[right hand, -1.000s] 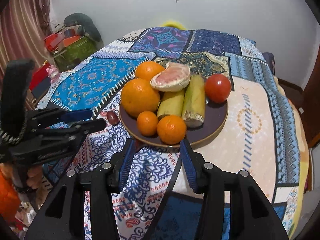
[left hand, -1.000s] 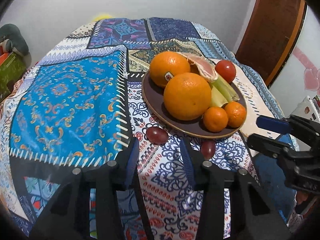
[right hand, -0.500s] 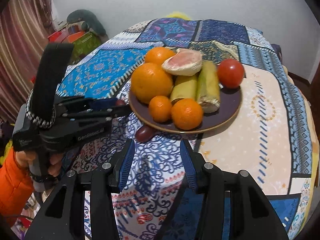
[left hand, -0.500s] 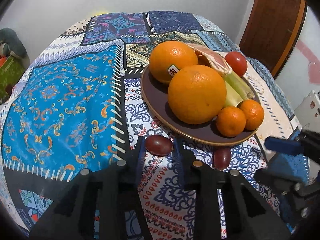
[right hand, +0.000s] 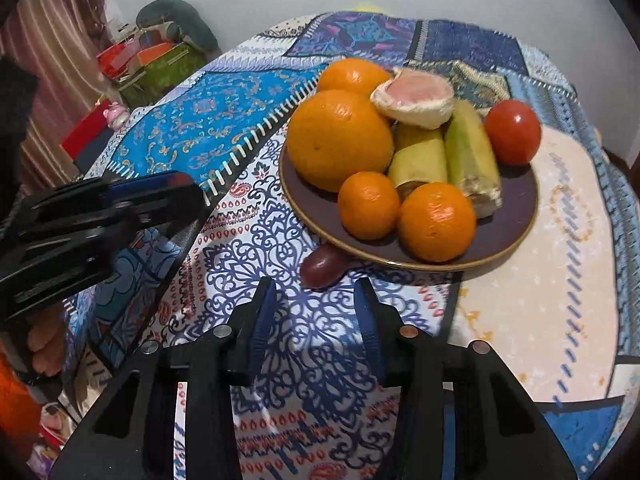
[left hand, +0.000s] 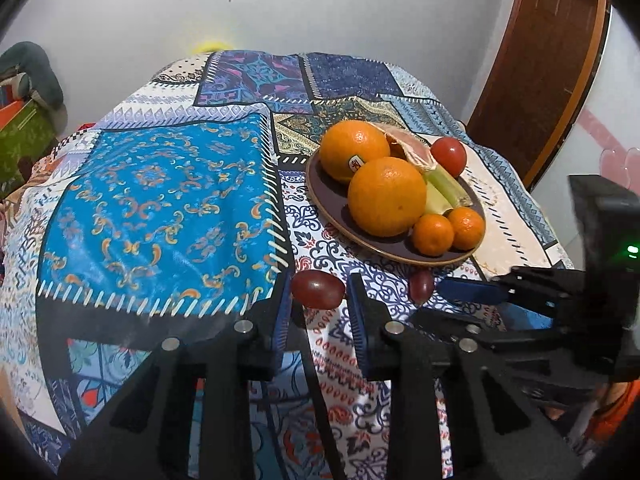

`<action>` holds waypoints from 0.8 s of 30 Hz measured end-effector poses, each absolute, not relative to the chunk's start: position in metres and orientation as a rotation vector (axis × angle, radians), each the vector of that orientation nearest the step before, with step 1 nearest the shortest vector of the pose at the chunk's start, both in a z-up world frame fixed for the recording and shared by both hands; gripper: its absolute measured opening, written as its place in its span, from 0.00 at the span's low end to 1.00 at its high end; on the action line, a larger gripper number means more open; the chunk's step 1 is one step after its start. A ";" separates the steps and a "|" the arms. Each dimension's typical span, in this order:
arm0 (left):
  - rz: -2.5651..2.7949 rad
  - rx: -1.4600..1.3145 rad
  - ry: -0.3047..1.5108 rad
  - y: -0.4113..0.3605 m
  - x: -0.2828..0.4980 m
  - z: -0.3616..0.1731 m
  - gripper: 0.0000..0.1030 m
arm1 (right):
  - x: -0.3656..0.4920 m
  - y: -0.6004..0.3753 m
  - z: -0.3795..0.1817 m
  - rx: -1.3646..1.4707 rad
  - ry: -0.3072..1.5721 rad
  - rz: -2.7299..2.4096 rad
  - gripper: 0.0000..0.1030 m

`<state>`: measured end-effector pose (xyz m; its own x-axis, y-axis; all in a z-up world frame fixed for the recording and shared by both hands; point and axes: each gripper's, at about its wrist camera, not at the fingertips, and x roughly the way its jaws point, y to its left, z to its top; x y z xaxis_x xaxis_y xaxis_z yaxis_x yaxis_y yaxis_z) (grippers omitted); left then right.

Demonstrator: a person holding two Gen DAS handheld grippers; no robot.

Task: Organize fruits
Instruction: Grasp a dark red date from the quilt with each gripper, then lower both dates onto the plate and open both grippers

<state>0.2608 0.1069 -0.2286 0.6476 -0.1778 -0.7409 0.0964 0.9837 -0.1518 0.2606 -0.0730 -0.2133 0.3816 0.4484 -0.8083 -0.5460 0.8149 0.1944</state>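
Pinching a dark red grape (left hand: 318, 289) between their blue pads, the left tongs (left hand: 318, 312) hold it above the patterned cloth (left hand: 152, 200), at about seven o'clock from the plate (left hand: 332, 204); the right tongs (right hand: 316, 320) stand spread, nothing between them, with a second grape (right hand: 320, 270) lying on the surface just ahead, touching or nearly touching the plate's rim at six o'clock; on the plate sit two big oranges (right hand: 340, 140), two mandarins (right hand: 438, 222) at the near edge, two greenish banana pieces (right hand: 472, 160), a pomelo wedge (right hand: 414, 96) resting on top of them, and a tomato (right hand: 512, 132) at two o'clock.
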 end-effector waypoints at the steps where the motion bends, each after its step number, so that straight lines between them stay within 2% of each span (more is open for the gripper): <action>1: -0.155 -0.098 0.849 0.106 0.259 -0.228 0.27 | 0.260 -0.072 -0.215 -0.107 0.995 0.627 0.36; 4: -0.157 -0.086 0.847 0.104 0.254 -0.229 0.27 | 0.261 -0.068 -0.215 -0.118 0.984 0.608 0.33; 8: -0.152 -0.077 0.852 0.100 0.252 -0.230 0.27 | 0.264 -0.065 -0.216 -0.142 0.977 0.594 0.22; 24: -0.158 -0.073 0.848 0.059 0.248 -0.209 0.27 | 0.247 -0.119 -0.184 -0.071 0.907 0.619 0.21</action>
<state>0.2478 0.0592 -0.2089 0.6504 -0.1679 -0.7408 0.1101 0.9858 -0.1268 0.2473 -0.1190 -0.1841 0.4557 0.4724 -0.7544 -0.5302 0.8248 0.1962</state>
